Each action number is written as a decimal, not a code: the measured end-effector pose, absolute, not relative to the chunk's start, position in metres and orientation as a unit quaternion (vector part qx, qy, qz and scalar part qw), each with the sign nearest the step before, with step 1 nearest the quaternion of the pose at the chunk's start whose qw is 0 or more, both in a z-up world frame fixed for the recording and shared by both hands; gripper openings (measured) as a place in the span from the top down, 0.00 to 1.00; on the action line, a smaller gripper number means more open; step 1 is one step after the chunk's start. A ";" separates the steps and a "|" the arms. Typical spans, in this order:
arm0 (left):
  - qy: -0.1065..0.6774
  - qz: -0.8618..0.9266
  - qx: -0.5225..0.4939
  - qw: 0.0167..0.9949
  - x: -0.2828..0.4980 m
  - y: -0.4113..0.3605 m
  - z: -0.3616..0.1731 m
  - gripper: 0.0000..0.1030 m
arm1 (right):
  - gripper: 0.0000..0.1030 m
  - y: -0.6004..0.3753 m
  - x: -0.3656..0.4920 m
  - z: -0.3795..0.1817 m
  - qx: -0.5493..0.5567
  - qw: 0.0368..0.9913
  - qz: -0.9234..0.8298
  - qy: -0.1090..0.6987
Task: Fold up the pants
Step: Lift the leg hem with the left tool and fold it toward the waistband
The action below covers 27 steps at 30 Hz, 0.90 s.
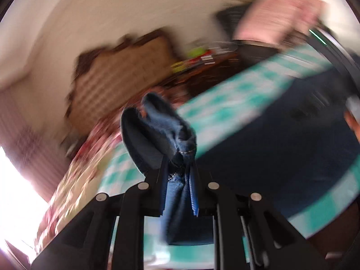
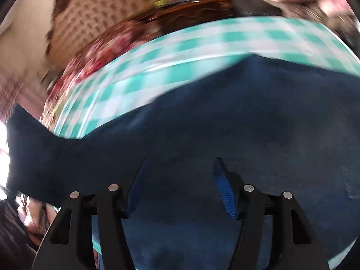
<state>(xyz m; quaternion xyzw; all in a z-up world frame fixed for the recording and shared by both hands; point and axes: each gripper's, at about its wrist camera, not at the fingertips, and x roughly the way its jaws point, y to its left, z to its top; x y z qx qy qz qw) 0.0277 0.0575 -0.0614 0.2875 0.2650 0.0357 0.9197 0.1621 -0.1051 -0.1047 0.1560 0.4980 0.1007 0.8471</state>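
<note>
Left wrist: left gripper (image 1: pixel 178 166) pinches pants (image 1: pixel 171 132); right gripper (image 2: pixel 180 164) spread wide above pants, holding nothing

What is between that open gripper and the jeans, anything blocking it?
Nothing visible. The right gripper hangs open over the dark jeans spread on the checked cloth, with only denim showing between its fingers. The left gripper is already shut on a bunch of the jeans.

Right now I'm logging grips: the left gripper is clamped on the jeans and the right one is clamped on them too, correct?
Not quite. The left gripper is clamped on the jeans, but the right wrist view shows the right gripper open above them.
</note>
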 end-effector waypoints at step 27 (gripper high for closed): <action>0.287 -0.058 0.332 0.896 0.016 -0.020 -0.148 0.83 | 0.32 -0.114 0.158 -0.127 0.277 0.739 0.220 0.573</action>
